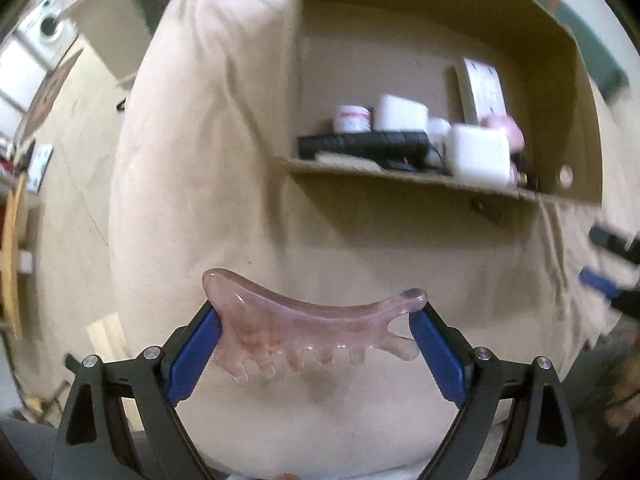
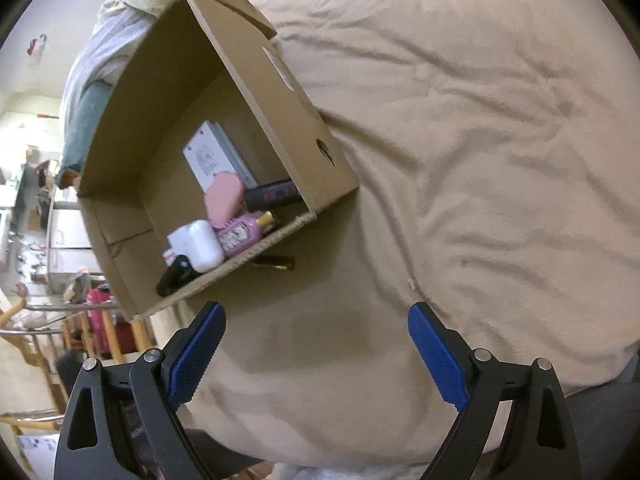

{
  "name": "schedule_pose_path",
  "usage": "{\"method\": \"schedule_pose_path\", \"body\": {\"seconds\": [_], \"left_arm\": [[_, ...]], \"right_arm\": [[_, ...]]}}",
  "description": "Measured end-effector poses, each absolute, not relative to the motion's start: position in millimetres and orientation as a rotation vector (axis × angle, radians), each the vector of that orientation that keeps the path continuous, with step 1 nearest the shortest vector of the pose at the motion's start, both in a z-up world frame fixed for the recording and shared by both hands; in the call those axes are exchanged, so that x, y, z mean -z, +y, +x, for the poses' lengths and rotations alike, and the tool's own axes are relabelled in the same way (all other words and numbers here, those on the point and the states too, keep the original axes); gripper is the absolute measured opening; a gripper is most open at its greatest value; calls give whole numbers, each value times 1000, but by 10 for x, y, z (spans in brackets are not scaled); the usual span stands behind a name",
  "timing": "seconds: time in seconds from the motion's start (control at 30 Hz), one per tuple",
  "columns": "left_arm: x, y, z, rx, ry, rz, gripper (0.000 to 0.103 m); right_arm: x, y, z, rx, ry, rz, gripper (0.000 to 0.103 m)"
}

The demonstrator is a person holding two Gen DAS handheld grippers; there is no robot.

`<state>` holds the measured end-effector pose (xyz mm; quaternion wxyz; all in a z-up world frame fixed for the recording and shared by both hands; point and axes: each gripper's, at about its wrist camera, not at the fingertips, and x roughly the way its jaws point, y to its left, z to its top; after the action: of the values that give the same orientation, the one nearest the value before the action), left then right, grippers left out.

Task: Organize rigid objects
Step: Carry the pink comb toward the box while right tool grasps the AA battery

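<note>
Beige blanket (image 1: pixel 240 200); blurred cardboard box (image 1: pixel 400 182) hides part of its contents.

Both views downward, sharing cardboard box (image 1: pixel 440 184)

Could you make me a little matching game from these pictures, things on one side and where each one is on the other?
Things:
1. pink comb
2. white case
3. dark tube
4. right gripper

Places:
A. on the blanket outside the box
B. empty, over the blanket
C. inside the cardboard box
D. between the left gripper fingers

Pairs: 1-D, 2-C, 3-A, 4-B
</note>
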<state>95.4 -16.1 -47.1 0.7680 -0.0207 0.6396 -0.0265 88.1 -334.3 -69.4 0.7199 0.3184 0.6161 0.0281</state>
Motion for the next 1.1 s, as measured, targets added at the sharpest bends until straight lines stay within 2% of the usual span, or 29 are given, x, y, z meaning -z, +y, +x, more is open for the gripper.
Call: {"method": "schedule_pose_path", "body": {"seconds": [0.1, 0.23, 0.57, 0.67, 0.8, 0.9, 0.97, 1.03, 1.1], "left_arm": [[494, 127, 1131, 52, 1390, -94, 92], [413, 119, 1144, 61, 1396, -100, 92], [426, 75, 904, 53, 1385, -49, 92], [468, 82, 918, 46, 1393, -71, 92], [581, -80, 974, 44, 1391, -73, 92], [569, -97, 960, 45, 1393, -73, 92], [585, -111, 962, 44, 1393, -65, 92], [600, -129, 965, 45, 1395, -60, 92], [620, -146, 970, 39, 1397, -49, 92]], "right_arm": [[771, -3242, 900, -50, 1389, 654, 99], [841, -2987, 935, -31, 1396, 546, 99], [1084, -2141, 1039, 165, 1255, 371, 98], [1151, -2013, 1115, 264, 1218, 285, 91], [1214, -1965, 1159, 333, 1163, 233, 91], [1213, -1905, 1162, 312, 1126, 178, 80], [1187, -1912, 1154, 271, 1113, 168, 62], [1163, -1973, 1147, 253, 1114, 191, 50], [1142, -2047, 1153, 231, 1126, 216, 45]]}}
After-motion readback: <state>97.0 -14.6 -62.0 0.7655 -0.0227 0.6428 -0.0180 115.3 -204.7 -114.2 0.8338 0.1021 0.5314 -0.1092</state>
